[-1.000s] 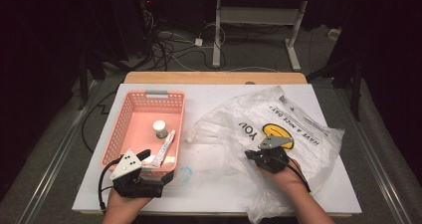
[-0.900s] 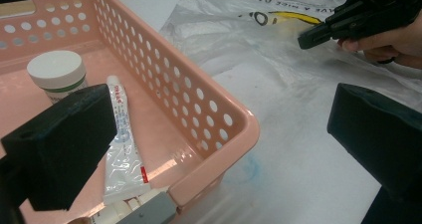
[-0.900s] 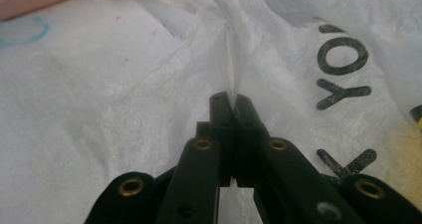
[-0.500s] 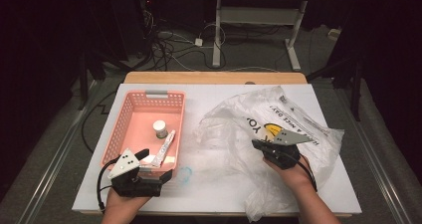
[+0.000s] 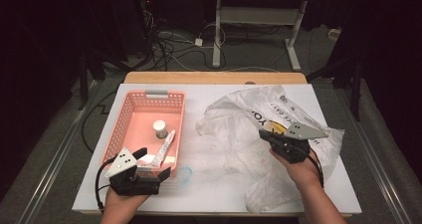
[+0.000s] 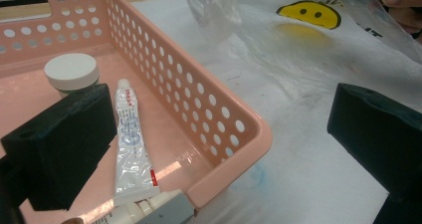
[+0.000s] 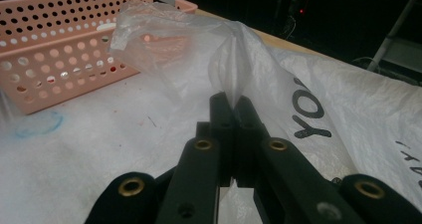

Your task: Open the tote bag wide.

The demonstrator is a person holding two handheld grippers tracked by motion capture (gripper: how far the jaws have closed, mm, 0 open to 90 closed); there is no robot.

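At centre-right of the high view, the plastic bag (image 5: 278, 134) had been lifted, pinched by the right gripper (image 7: 233, 102) (left gripper (image 5: 159, 176) gaped idle), readying its opening.

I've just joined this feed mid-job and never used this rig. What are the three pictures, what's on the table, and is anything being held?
A person holds a two-jaw gripper in each hand. The high view looks down on the table; the other two pictures come from cameras riding on each gripper. On the table sit a pink basket holding a jar and a tube, and a clear plastic bag. The right gripper is shut on a fold of the bag. The left gripper is open at the basket's near corner, holding nothing.
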